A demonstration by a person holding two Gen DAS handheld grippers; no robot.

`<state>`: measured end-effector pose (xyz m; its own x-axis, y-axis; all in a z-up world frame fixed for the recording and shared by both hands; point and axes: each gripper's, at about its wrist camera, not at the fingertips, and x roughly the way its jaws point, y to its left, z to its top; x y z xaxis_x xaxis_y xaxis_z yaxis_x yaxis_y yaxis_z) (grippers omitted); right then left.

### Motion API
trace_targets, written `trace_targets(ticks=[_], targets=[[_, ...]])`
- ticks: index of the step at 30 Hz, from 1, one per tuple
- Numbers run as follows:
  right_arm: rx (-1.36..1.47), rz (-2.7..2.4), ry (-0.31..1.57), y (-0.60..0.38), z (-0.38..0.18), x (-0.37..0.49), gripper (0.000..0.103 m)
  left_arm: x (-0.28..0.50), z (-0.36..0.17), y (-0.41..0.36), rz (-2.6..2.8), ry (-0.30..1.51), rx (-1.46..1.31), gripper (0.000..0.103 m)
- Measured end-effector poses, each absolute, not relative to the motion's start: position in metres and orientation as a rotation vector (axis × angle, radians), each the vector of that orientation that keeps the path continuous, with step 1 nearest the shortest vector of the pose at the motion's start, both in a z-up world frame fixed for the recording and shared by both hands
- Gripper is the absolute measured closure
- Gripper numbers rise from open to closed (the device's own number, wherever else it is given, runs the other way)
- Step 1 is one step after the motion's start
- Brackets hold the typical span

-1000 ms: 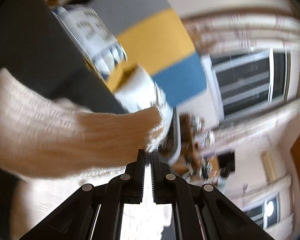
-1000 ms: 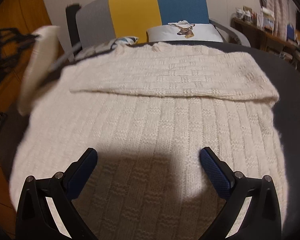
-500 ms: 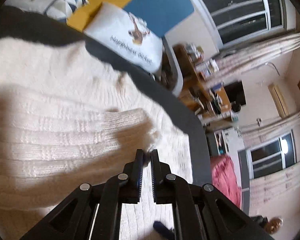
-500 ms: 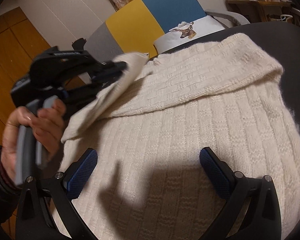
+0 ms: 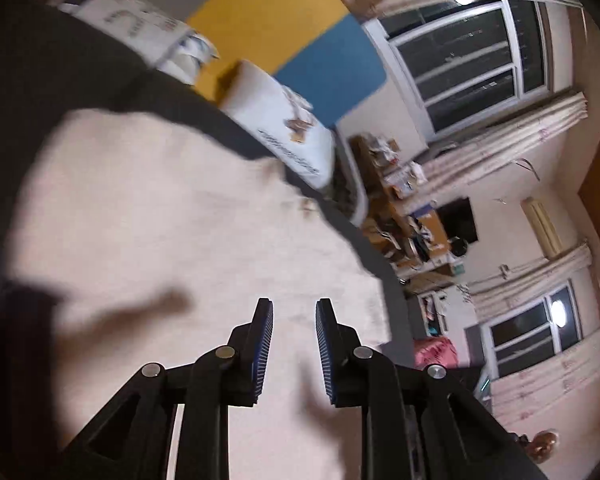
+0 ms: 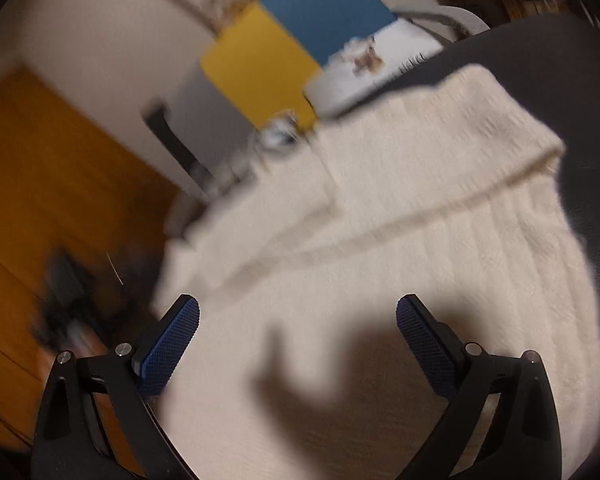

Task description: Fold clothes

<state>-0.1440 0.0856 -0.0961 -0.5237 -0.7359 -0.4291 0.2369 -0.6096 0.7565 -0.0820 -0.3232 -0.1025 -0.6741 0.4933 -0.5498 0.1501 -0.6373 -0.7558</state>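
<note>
Cream-coloured chunky knit, the sweater lies spread over a dark rounded surface, with a band of it doubled over across the far part and ending in a soft rounded fold at the far right. By its look it will handle as thick, limp and fairly weighty cloth: it should sag and drape when lifted, stretch a little under its own pull, and grip well against ribbed pads instead of slipping. Nothing about it seems fragile, though a loose stitch could snag. A sound hold would likely be on a doubled edge, a hem or a corner, where two layers give the fingers something to bite. The left gripper hovers low over the near part of the knit, its fingers a narrow gap apart and holding nothing, pointed toward the far right, where a white cushion rests against a yellow and blue chair back. The right gripper hangs above the near middle of the garment with its blue-padded fingers spread wide and empty, throwing a shadow on the cloth. Both views are smeared, so finer detail of the folds cannot be made out.
</note>
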Motion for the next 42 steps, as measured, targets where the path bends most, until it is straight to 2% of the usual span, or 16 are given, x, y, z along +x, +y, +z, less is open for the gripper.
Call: trace_targets(ticks=[2, 4, 5, 8, 11, 13, 25, 28, 32, 33, 34, 35, 42], targets=[[0.972, -2.1, -0.965, 0.086, -0.091, -0.16, 0.003, -0.061, -0.112, -0.335, 2.421, -1.238, -1.18, 0.083], [0.967, -2.057, -1.037, 0.083, -0.092, -0.179, 0.013, -0.045, -0.12, -0.345, 2.43, -1.261, -1.206, 0.083], [0.981, -2.031, -1.069, 0.081, -0.095, -0.189, 0.014, -0.04, -0.123, -0.347, 2.428, -1.271, -1.212, 0.083], [1.05, -2.046, -1.091, 0.072, -0.104, -0.212, 0.019, -0.029, -0.131, -0.352, 2.413, -1.297, -1.219, 0.083], [1.126, -2.025, -1.146, 0.067, -0.12, -0.227, 0.04, -0.022, -0.135, -0.356, 2.398, -1.319, -1.217, 0.083], [1.162, -2.035, -1.162, 0.066, -0.129, -0.231, 0.067, -0.024, -0.134, -0.355, 2.393, -1.319, -1.209, 0.083], [1.199, -2.083, -1.246, 0.071, -0.151, -0.221, 0.066, -0.031, -0.133, -0.349, 2.372, -1.309, -1.193, 0.083], [1.213, -2.058, -1.251, 0.063, -0.155, -0.23, 0.06, -0.031, -0.135, -0.349, 2.369, -1.315, -1.193, 0.083], [1.236, -2.072, -1.218, 0.05, -0.156, -0.236, 0.059, -0.027, -0.133, -0.354, 2.365, -1.363, -1.123, 0.083], [1.238, -2.1, -1.18, 0.045, -0.152, -0.236, 0.066, -0.026, -0.133, -0.356, 2.357, -1.382, -1.108, 0.083], [1.236, -2.132, -1.144, 0.041, -0.148, -0.236, 0.093, -0.026, -0.134, -0.359, 2.342, -1.417, -1.092, 0.083], [1.234, -2.158, -1.12, 0.038, -0.144, -0.236, 0.096, -0.027, -0.135, -0.363, 2.323, -1.457, -1.074, 0.083], [1.147, -2.251, -0.974, 0.019, -0.096, -0.241, 0.096, -0.041, -0.148, -0.373, 2.221, -1.731, -0.957, 0.083]])
